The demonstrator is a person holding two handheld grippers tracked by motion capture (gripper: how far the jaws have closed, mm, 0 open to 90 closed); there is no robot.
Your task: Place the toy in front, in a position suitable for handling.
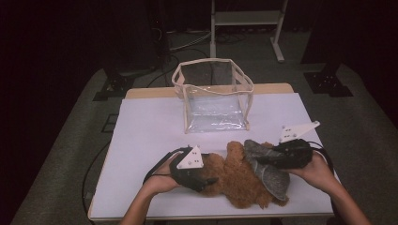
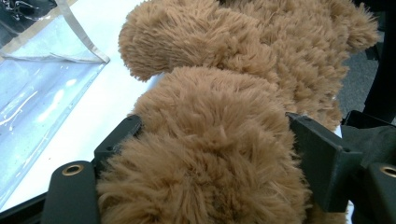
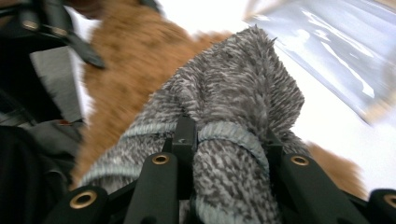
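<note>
clear bag (image 1: 213, 101) blocks centre — flanks open

- Table (image 1: 141, 122): rectangular, white or pale lilac top; a light wooden edge shows along the far side.
- Floor (image 1: 61, 154): grey carpet on both sides of the table and beyond it.
- Frame (image 1: 246, 18): white metal, with uprights and a crossbar, standing on the floor behind the table.
- Cables (image 1: 187, 42): loose on the floor near the frame.
- Stand bases (image 1: 328, 82): dark, flat, at far left and far right.
- Light: falls on the table; the room beyond it is dark.
</note>
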